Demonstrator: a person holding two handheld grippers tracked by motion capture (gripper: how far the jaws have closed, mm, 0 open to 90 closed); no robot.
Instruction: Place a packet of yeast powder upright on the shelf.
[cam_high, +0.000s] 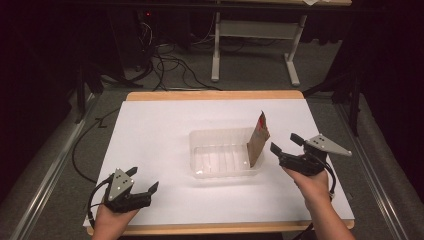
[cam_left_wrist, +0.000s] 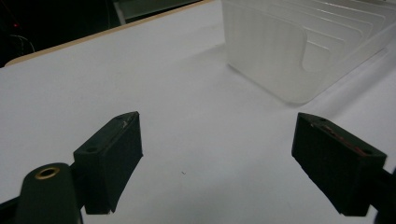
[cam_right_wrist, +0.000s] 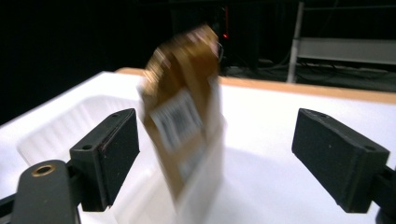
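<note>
Altogether one clear tray (cam_high: 200, 150), one brown packet (cam_high: 258, 139), two gaping grippers.

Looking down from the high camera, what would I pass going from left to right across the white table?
Left gripper → clear plastic tray → brown packet leaning at the tray's right end → right gripper.
</note>
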